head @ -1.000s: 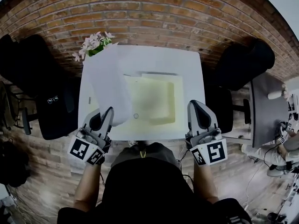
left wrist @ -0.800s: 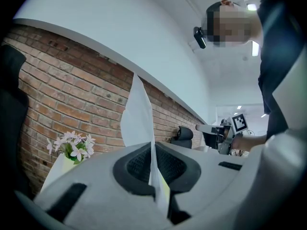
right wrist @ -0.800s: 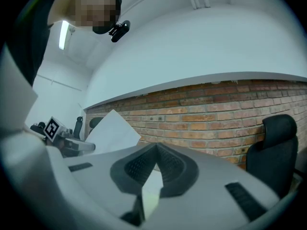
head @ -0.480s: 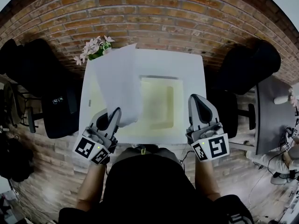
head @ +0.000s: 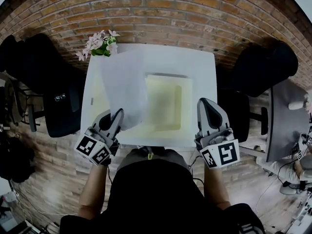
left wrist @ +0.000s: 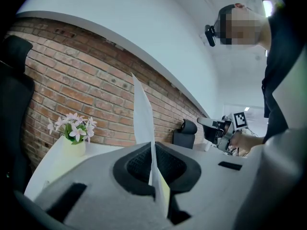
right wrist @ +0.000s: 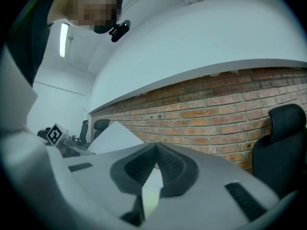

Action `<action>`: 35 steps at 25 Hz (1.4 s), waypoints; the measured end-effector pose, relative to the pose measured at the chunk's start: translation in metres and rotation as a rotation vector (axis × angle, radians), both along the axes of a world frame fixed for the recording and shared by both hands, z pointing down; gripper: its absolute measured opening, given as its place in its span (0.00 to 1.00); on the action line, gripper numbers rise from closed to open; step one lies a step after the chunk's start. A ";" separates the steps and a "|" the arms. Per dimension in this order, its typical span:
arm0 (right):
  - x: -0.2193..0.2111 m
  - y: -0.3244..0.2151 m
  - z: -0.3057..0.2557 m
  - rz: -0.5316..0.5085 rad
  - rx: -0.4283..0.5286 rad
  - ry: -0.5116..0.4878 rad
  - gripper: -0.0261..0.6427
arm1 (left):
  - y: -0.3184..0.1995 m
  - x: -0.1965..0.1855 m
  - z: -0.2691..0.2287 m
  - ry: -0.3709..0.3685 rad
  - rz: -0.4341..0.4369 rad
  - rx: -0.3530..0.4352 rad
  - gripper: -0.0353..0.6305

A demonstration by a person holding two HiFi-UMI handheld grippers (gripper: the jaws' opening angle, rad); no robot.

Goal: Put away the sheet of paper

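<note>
The white bench (head: 200, 67) stands ahead of both tools, against a brick wall. On it lies a pale yellow tray (head: 187, 106), shallow and square; it is ahead of the right tool and to the inner side of the left one.

The sheet of paper (head: 124, 82) is lifted off the bench. Its near lower corner is in the left tool (head: 113, 120), and from there the sheet rises forward and away, over the left part of the tray and the bench beside it. In the left gripper view the jaws are pressed together on the sheet, which stands up from them edge-on, slightly curved, and passes above their tips.

The right tool (head: 210, 117) is at the near right edge of the bench, well apart from the sheet. Its jaws are closed tip to tip and nothing is between them. In its own view the sheet shows off to the left.

A small vase of pink-white flowers (head: 100, 43) stands at the far left corner of the bench, beyond the left tool, near the top edge of the sheet.
</note>
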State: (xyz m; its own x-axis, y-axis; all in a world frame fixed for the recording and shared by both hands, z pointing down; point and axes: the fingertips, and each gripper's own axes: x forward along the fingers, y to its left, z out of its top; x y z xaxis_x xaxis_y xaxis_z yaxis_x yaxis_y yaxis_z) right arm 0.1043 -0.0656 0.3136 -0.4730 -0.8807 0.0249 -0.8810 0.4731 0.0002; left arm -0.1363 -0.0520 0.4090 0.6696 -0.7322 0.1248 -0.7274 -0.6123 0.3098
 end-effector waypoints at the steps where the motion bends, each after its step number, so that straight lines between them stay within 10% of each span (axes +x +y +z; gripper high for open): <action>1: 0.001 0.000 0.002 -0.002 -0.006 0.002 0.06 | 0.000 -0.001 0.008 -0.003 0.003 -0.019 0.09; 12: -0.001 0.003 0.019 -0.015 -0.047 0.015 0.06 | 0.002 -0.024 0.117 0.036 0.001 -0.287 0.09; 35: 0.006 -0.007 0.027 0.014 -0.067 0.028 0.06 | -0.013 -0.015 0.195 -0.066 0.035 -0.503 0.09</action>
State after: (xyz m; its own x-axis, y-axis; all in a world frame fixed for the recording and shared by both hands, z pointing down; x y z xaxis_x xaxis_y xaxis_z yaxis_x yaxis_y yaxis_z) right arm 0.1099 -0.0727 0.3403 -0.4589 -0.8832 0.0969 -0.8876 0.4605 -0.0065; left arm -0.1508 -0.0650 0.6042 0.6717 -0.5475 0.4990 -0.7367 -0.4233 0.5273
